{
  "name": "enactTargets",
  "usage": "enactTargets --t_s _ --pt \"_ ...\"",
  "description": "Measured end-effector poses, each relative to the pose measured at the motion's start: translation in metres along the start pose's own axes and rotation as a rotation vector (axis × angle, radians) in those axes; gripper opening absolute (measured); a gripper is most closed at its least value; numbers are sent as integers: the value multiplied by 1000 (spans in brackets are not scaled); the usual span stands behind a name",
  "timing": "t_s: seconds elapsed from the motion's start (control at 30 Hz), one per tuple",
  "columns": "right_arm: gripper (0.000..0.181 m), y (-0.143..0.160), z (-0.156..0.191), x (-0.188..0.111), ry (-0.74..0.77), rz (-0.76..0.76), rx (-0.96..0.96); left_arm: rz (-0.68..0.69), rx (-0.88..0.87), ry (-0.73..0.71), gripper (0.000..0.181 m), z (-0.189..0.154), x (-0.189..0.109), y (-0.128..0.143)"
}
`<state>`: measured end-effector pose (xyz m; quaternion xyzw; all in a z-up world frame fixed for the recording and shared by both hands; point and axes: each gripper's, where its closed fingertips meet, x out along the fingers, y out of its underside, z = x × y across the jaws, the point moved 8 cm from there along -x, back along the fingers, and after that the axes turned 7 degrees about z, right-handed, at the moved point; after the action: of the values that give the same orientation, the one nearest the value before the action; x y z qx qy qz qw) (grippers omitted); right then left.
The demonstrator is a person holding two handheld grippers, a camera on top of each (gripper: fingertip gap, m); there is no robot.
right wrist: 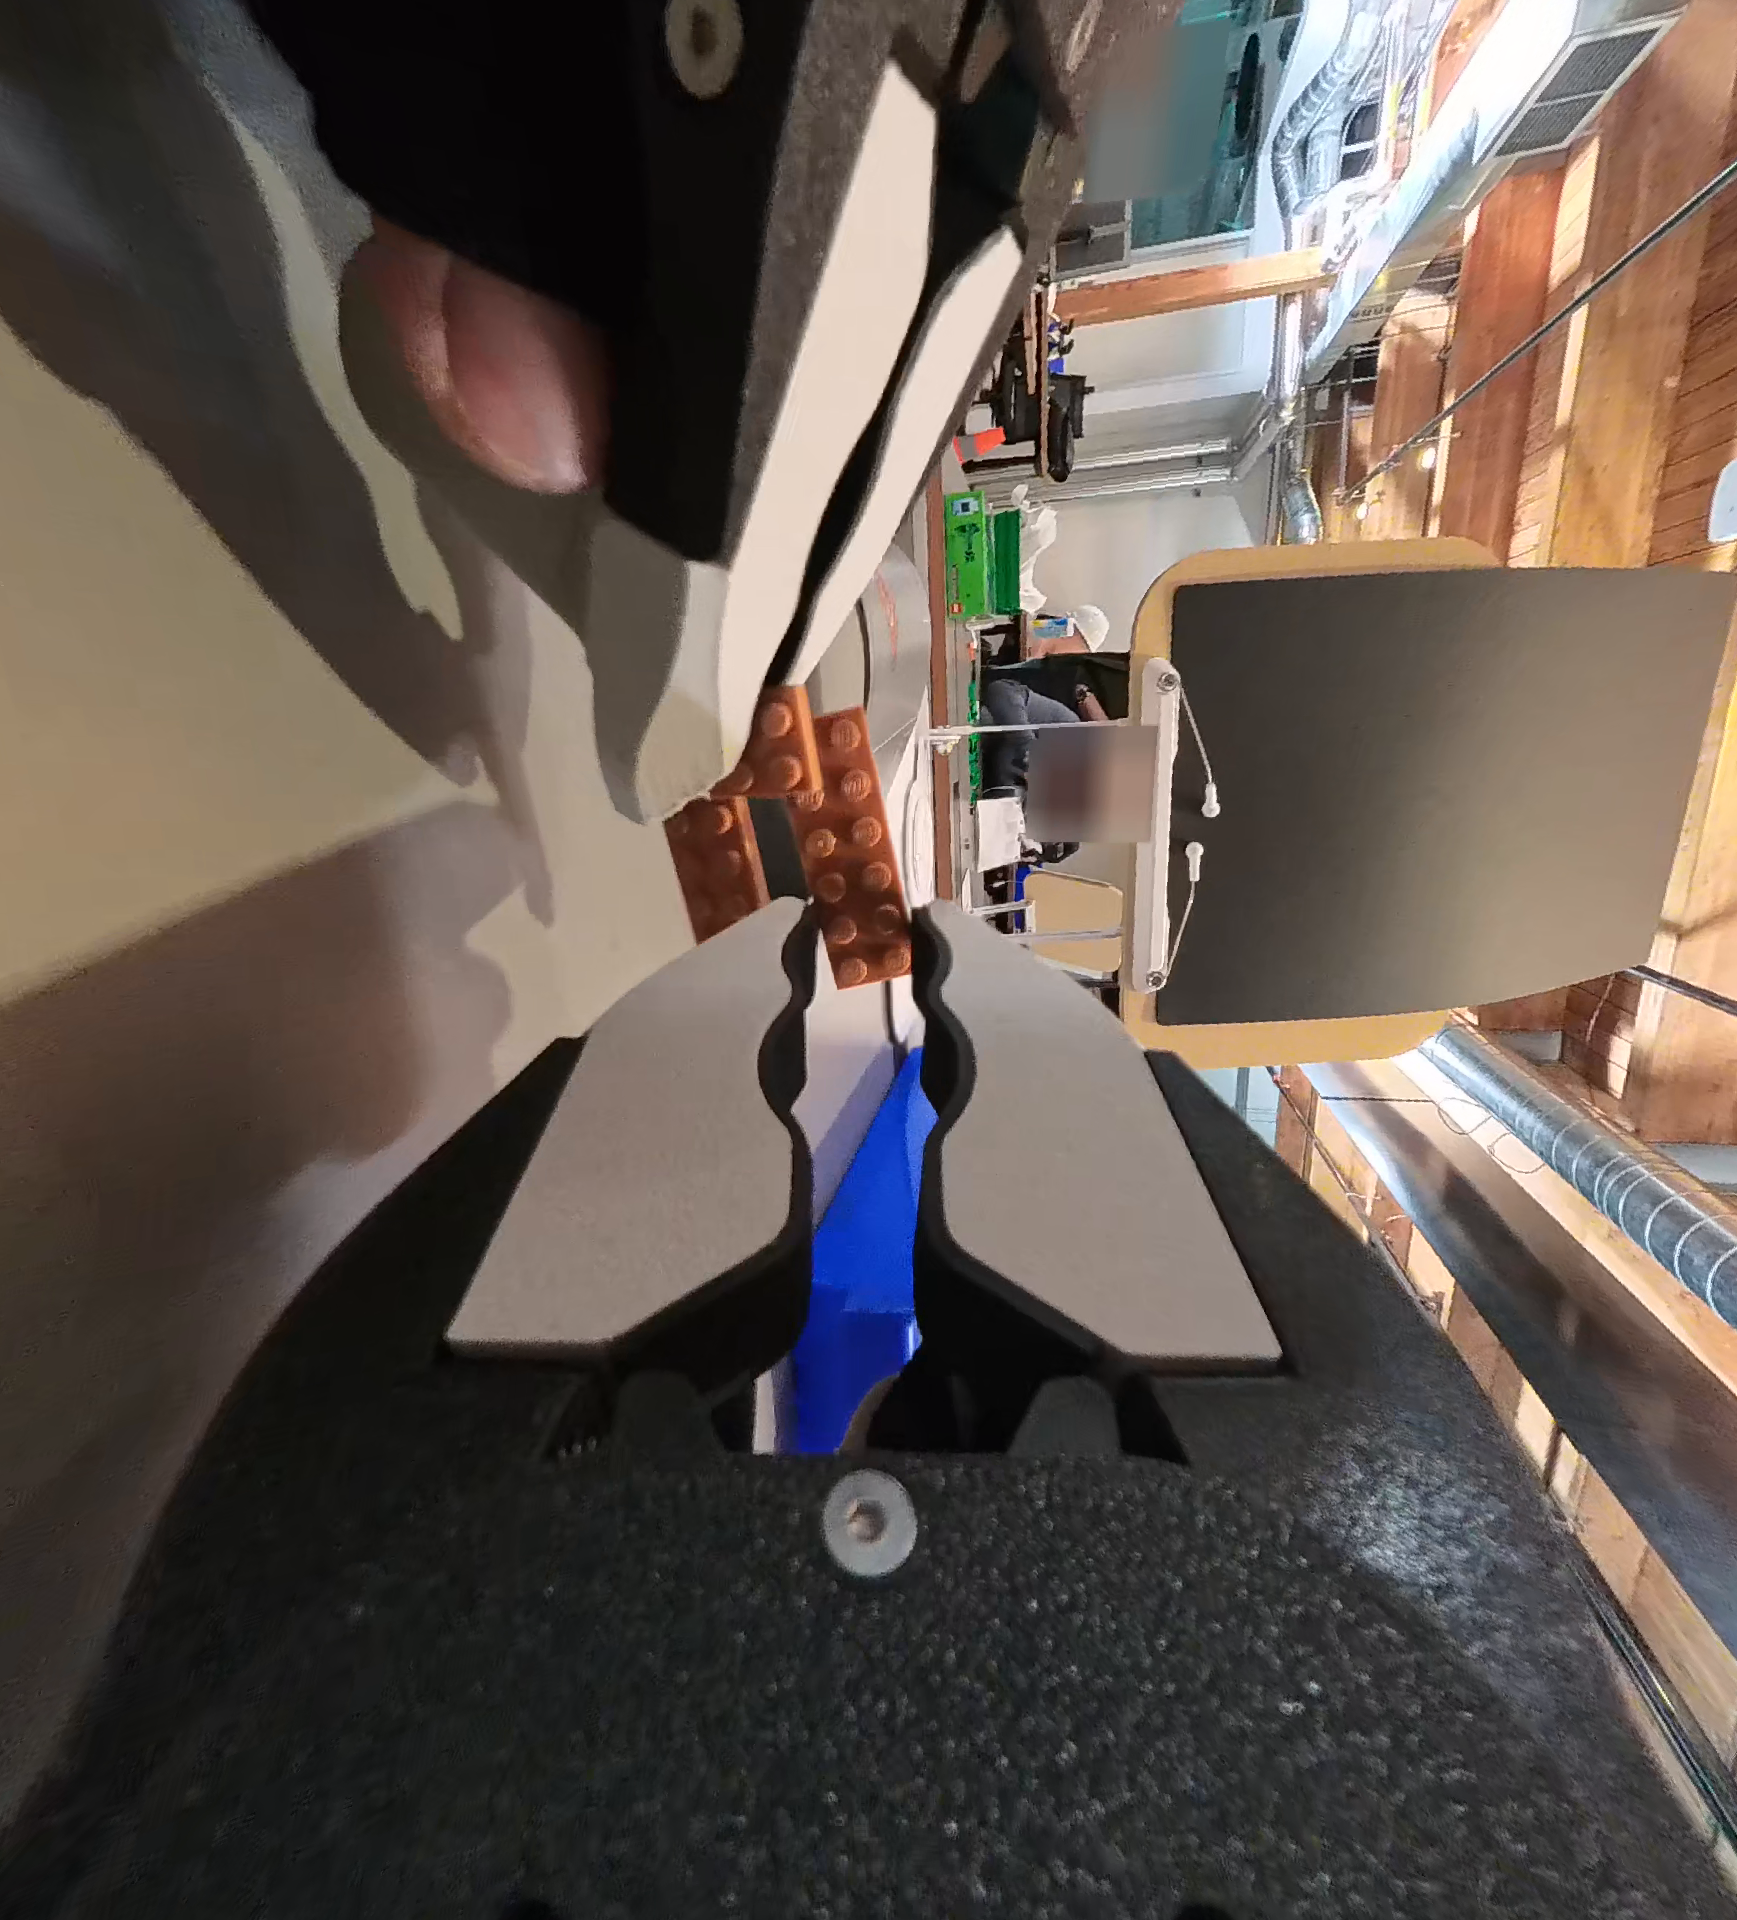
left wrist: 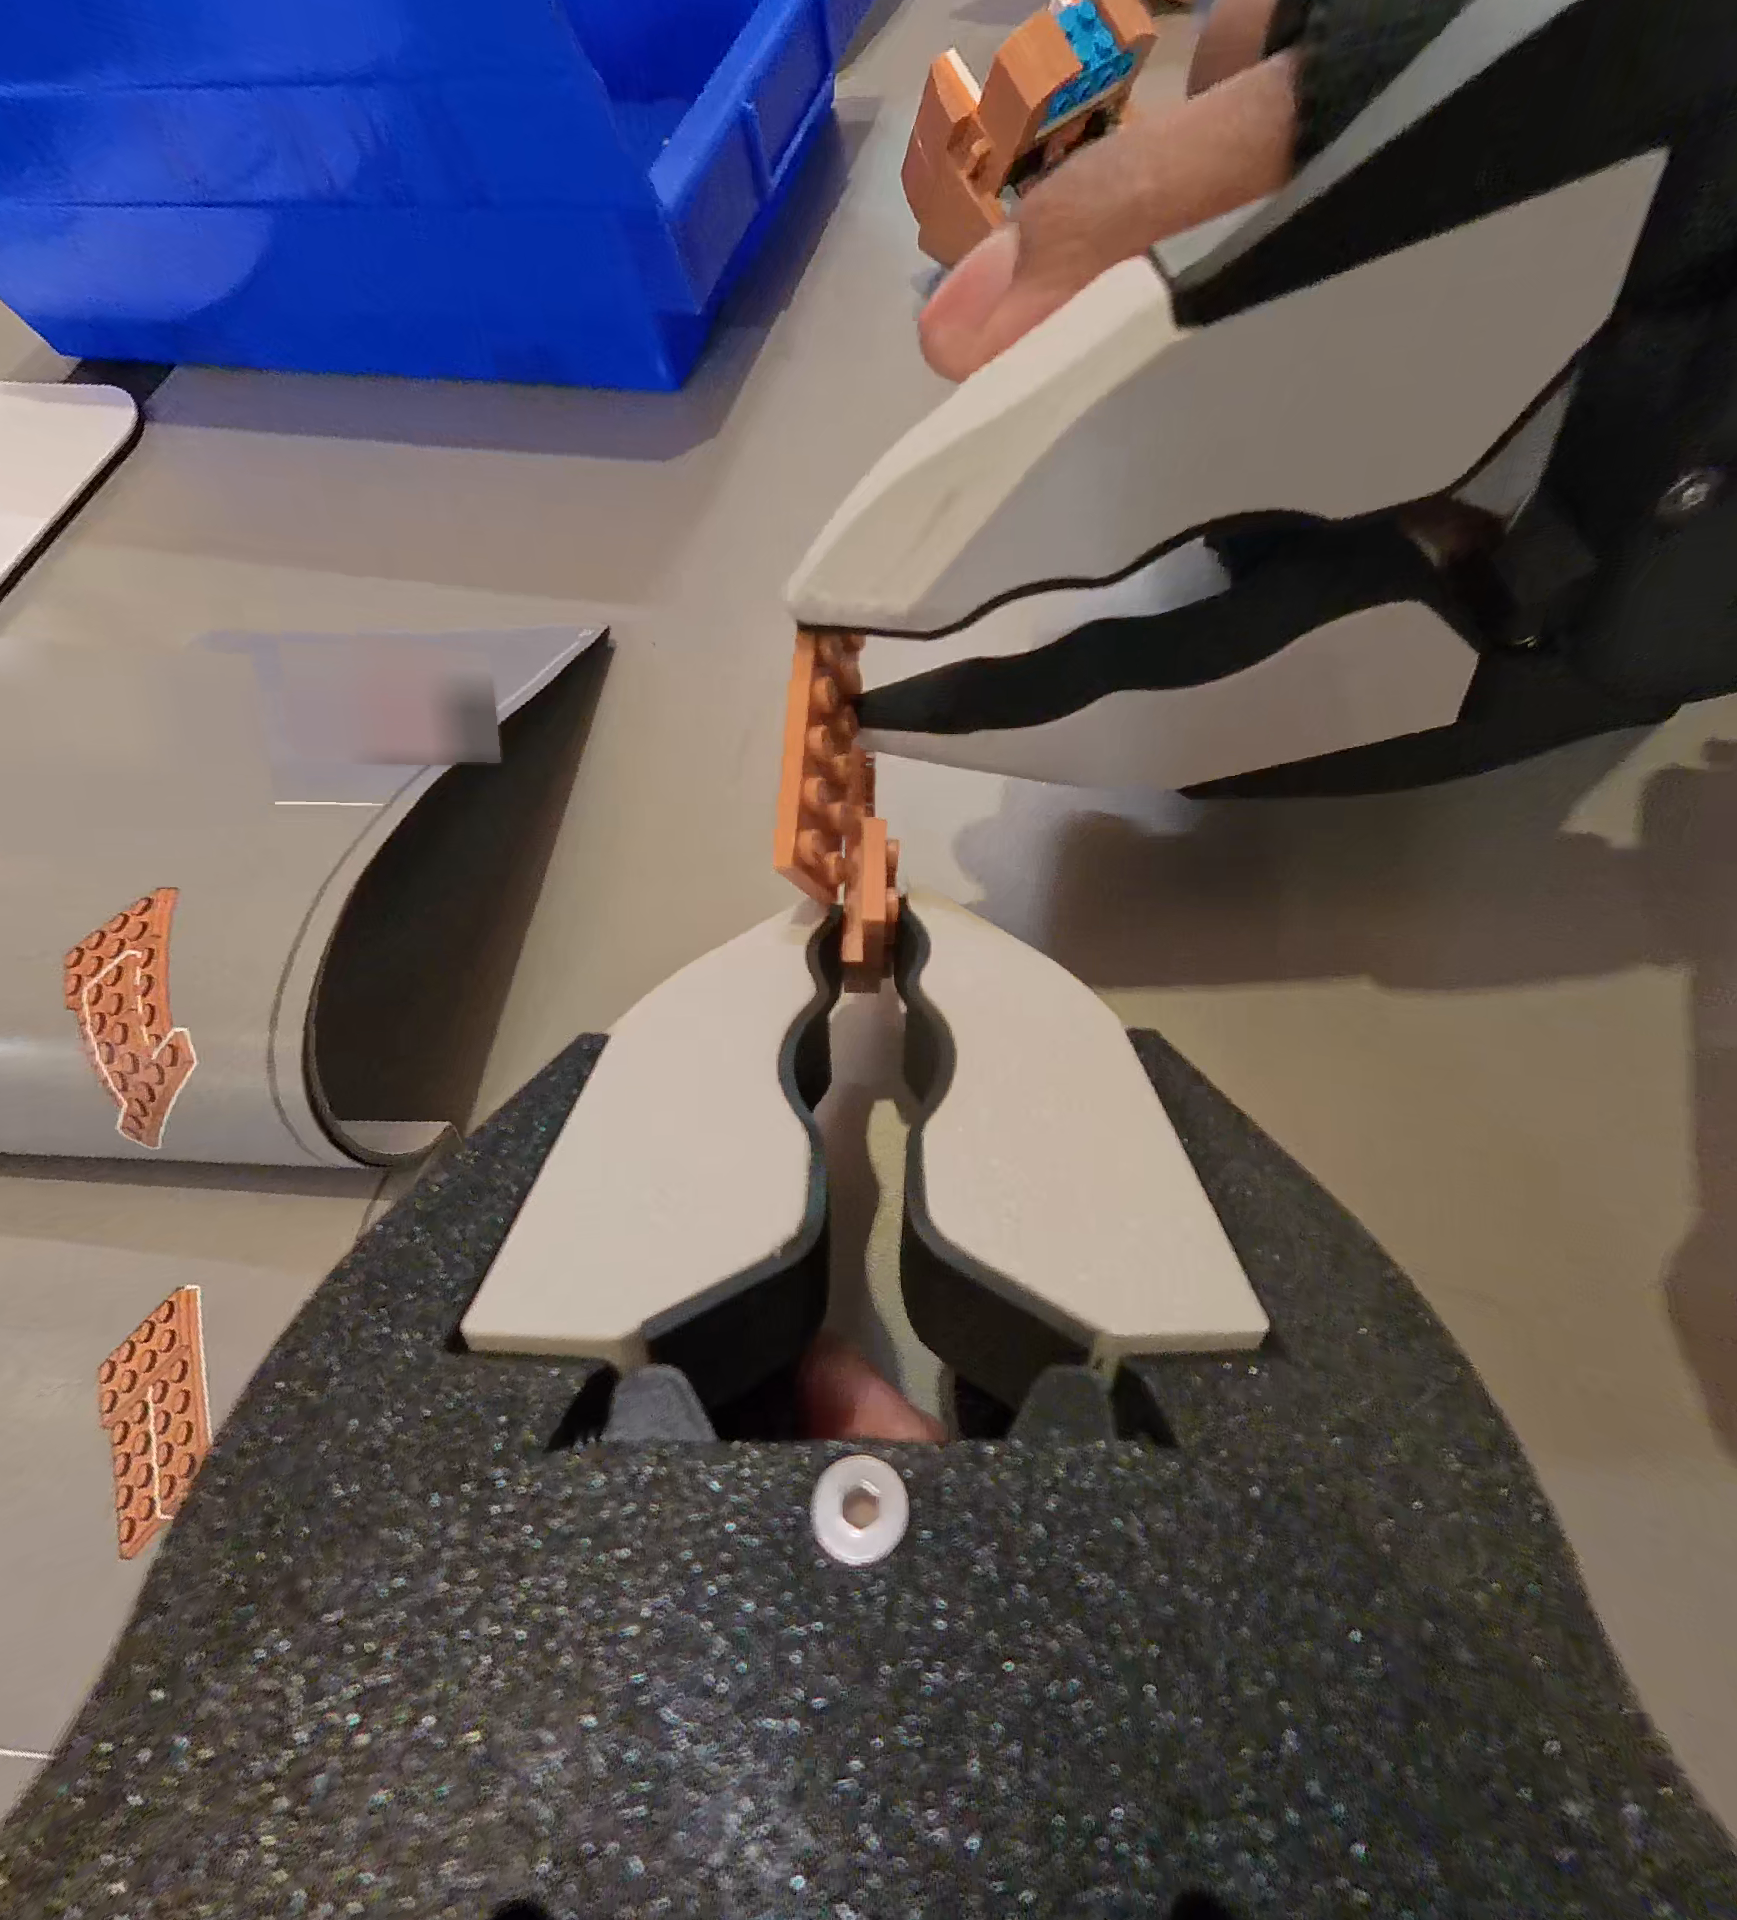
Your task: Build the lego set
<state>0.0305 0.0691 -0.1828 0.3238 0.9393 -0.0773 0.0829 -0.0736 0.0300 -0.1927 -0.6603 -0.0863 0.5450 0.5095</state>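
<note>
In the left wrist view my left gripper point(left wrist: 869, 920) is shut on a small orange plate point(left wrist: 872, 904). That plate overlaps the lower end of a long orange studded plate point(left wrist: 822, 758), which stands upright above the table. My right gripper point(left wrist: 843, 675) comes in from the right and is shut on the long plate's upper end. In the right wrist view my right gripper point(right wrist: 864, 925) is shut on the long orange plate point(right wrist: 853, 852). The left gripper point(right wrist: 718, 769) comes from above and holds the small orange plate point(right wrist: 786, 743) against it.
A blue bin point(left wrist: 376, 177) stands at the back left. An open instruction booklet point(left wrist: 220, 883) with pictures of orange plates lies at the left. A part-built orange and teal model point(left wrist: 1030, 114) sits at the back. A person's fingers point(left wrist: 1082, 239) hold the right gripper. Tip to tip, the grippers are about 4 cm apart.
</note>
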Motion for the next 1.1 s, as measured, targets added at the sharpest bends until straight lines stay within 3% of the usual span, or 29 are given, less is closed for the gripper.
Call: enactTargets --t_s 0.57,0.83,1.1 --pt "16 4 4 -3 99 -109 -70 -13 -7 -16 10 3 -2 1" --pt "16 12 5 -7 189 -241 -127 -61 61 -21 10 1 -4 0" --pt "16 19 5 -15 277 -359 -179 -128 111 74 9 -4 -9 -2"
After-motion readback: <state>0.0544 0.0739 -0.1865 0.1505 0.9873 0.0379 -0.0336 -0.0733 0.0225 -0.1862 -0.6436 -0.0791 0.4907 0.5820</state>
